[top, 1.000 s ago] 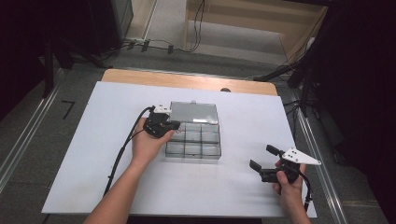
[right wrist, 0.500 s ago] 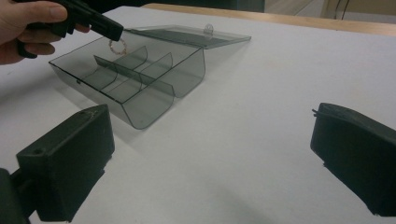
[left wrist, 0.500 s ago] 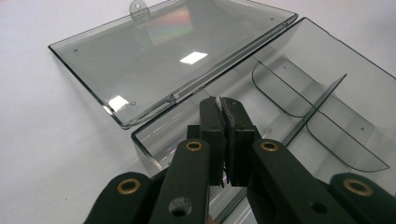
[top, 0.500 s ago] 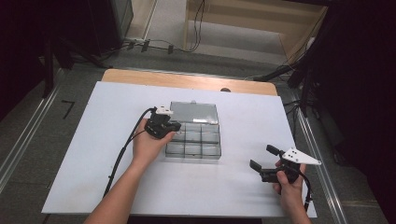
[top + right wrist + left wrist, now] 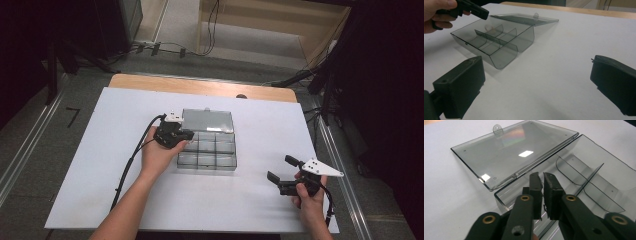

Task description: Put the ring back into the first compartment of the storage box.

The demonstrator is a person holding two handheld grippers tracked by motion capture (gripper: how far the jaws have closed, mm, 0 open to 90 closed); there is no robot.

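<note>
So the clear plastic box [image 5: 207,150] sits on the white table [image 5: 90,165] with its lid [image 5: 207,120] flipped all the way back, lying flat on the far side of the box. The left gripper [image 5: 186,135] hangs over the box's back-left corner, right by the hinge, and its jaws have just been opening a crack: there's a thin slit between the pads [image 5: 535,186] and nothing in it, so it has let go of whatever it pinched. The right gripper [image 5: 281,169] sits well off to the right of the box, jaws spread wide, holding nothing. If the job is opening the box, I'd say it's basically done. To finish it well, spread the left jaws a bit more before lifting, then go straight up so a pad doesn't snag the box wall or drag the whole thing sideways, since it looks light. Hard to make out: the compartments look empty to me, but smoky plastic plus glare makes that iffy. From the high view the left hand [image 5: 157,152] covers the box's left edge, and I can't tell if the pads touch the rim.
</note>
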